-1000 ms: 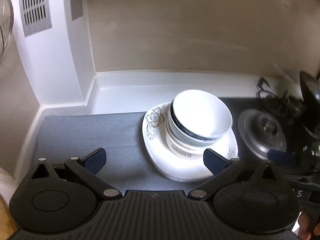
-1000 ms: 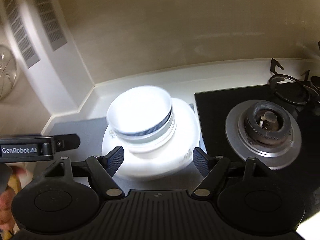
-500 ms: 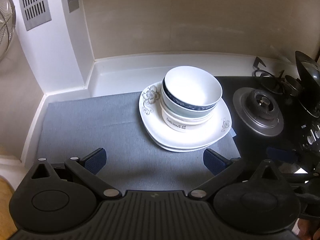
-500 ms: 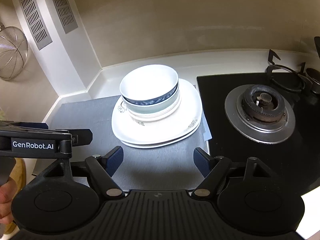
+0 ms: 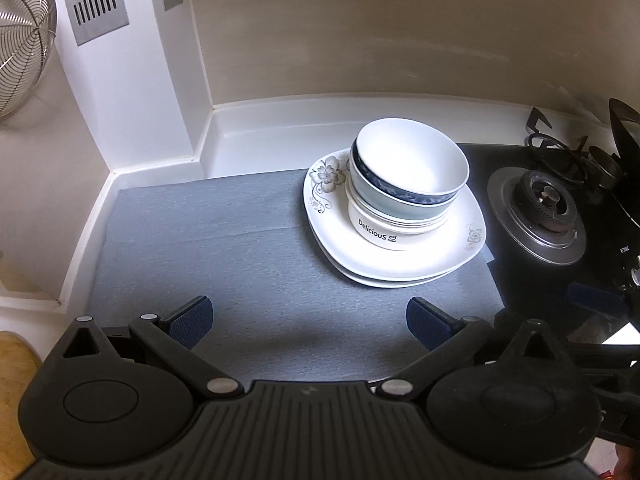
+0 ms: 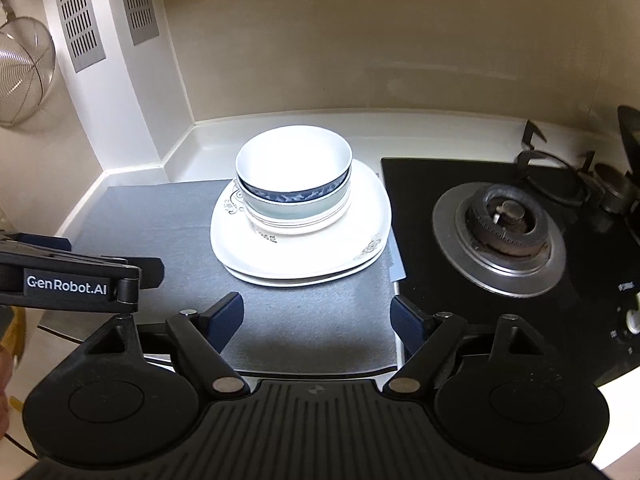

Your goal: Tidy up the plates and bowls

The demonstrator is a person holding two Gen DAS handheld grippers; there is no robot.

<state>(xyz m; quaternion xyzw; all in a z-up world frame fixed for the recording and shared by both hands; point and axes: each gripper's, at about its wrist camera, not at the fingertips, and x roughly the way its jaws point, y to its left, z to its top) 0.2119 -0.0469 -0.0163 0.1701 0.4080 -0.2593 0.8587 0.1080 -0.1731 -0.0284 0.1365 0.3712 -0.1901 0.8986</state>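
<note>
A stack of nested bowls (image 5: 404, 184) (image 6: 294, 188), the top one white with a dark blue band, stands on two white flowered plates (image 5: 400, 260) (image 6: 300, 252). The plates rest on a grey mat (image 5: 240, 256) (image 6: 168, 216). My left gripper (image 5: 310, 320) is open with nothing between its fingers, short of the stack on the near side. My right gripper (image 6: 316, 314) is also empty, its jaws still opening, and sits just in front of the plates. The left gripper's body (image 6: 68, 280) shows at the left of the right wrist view.
A black gas hob (image 6: 500, 224) (image 5: 544, 212) with a burner lies right of the mat. White wall panels with vents (image 5: 92, 4) and a hanging wire strainer (image 5: 20, 40) stand at the left. A white counter ledge (image 5: 320, 120) runs behind the dishes.
Both grippers have drawn back from the stack, so the bowls and plates look smaller and farther away. The right view is sharp now instead of blurred. The dishes have not moved.
</note>
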